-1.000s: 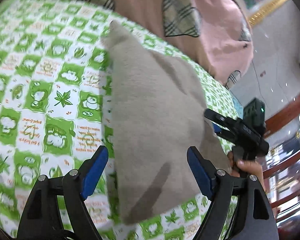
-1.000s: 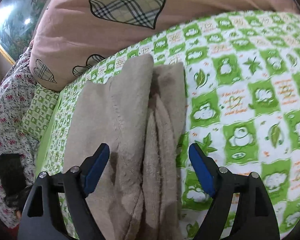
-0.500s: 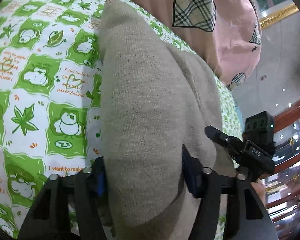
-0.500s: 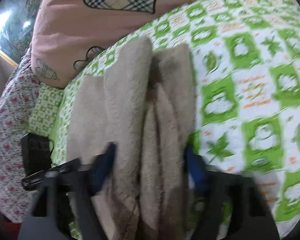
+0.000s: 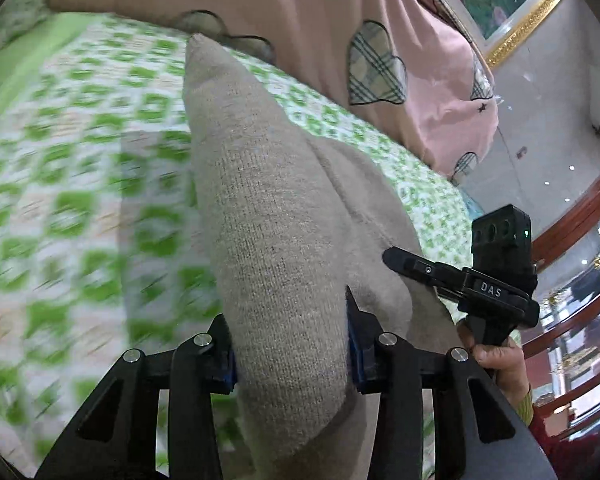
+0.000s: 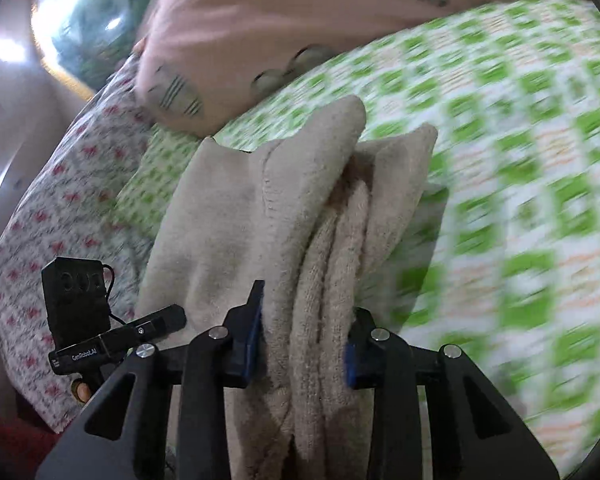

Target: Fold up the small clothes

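Left wrist view. At far left the green-and-white patterned bedsheet (image 5: 80, 184) is appearing streaked with motion blur. At centre the beige knitted garment (image 5: 268, 216) is stretching from its far corner near the pink quilt (image 5: 308, 36) down toward the camera, lying on the bed. The left tool (image 5: 290, 352) is closing on the near end of this garment, its blue pads (image 5: 354, 356) pressing into the bunched knit from both sides. Toward the right the right tool (image 5: 396, 260) is showing side-on, its tip touching the garment's right edge, with a hand (image 5: 496, 356) gripping its handle. At far right a gilt-framed picture (image 5: 508, 4) is hanging on the wall.

Right wrist view. At far left a floral-printed cloth (image 6: 52, 208) is lying beside the bed, and the left tool (image 6: 168, 318) is entering side-on beneath its black camera block, against the garment's left edge. At centre the beige knitted garment (image 6: 260, 208) is gathering into several upright folds. The right tool (image 6: 304, 344) is closing on these folds, which are filling the gap between its pads. To the right the bedsheet (image 6: 520, 160) is blurring.
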Demonstrator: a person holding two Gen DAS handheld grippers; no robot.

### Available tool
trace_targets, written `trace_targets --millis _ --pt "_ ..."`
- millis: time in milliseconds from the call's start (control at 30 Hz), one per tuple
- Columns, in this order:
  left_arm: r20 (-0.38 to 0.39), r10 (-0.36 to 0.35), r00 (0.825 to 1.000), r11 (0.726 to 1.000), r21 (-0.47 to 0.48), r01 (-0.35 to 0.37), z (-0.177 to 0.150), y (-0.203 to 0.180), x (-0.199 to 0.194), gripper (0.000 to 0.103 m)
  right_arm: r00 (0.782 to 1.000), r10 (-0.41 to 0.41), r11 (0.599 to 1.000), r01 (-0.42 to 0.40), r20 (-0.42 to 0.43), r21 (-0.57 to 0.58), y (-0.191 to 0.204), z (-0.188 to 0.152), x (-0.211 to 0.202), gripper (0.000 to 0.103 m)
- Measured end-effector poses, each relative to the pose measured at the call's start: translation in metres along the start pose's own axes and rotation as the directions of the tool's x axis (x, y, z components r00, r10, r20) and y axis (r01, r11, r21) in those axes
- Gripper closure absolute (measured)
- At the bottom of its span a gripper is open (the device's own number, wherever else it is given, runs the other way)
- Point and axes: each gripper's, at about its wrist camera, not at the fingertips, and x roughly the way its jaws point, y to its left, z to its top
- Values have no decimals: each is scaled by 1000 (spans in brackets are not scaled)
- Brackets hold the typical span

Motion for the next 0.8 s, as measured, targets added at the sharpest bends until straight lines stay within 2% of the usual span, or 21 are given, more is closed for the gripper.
trace_targets --millis 100,200,267,333,400,467,533,633,700,800 --pt "7 31 999 999 -17 -31 -19 24 -27 62 998 27 1000 -28 -52 -9 18 -17 29 69" --pt "-11 32 999 997 -65 -33 -36 50 -32 62 997 26 1000 -27 -75 -9 25 -30 47 69" --pt "-30 33 999 995 -90 -36 -43 62 -24 57 997 -3 1000 2 -74 -15 24 -35 51 68" --pt "-24 23 999 991 -129 -26 -46 71 -21 46 996 -26 1000 26 -87 -4 18 -37 53 63" --pt "-19 13 1000 987 -157 -16 -44 76 -23 40 994 -44 999 46 -101 16 13 -38 50 52" --pt "-3 33 999 988 -152 -34 -40 80 -31 35 991 -84 996 86 -104 13 14 -37 43 45" --pt "17 52 998 987 -150 -49 -35 86 -40 27 988 -141 990 140 -70 -19 19 -31 27 44" --pt "53 61 997 980 -191 -50 -23 103 -49 25 975 -224 973 224 6 -52 28 -17 11 44" --pt "68 72 995 971 -232 -54 -13 113 -49 25 980 -198 978 200 32 -59 33 -2 15 44" --pt "92 111 990 961 -264 -83 2 122 -45 25 987 -158 985 159 18 -60 39 17 42 44"
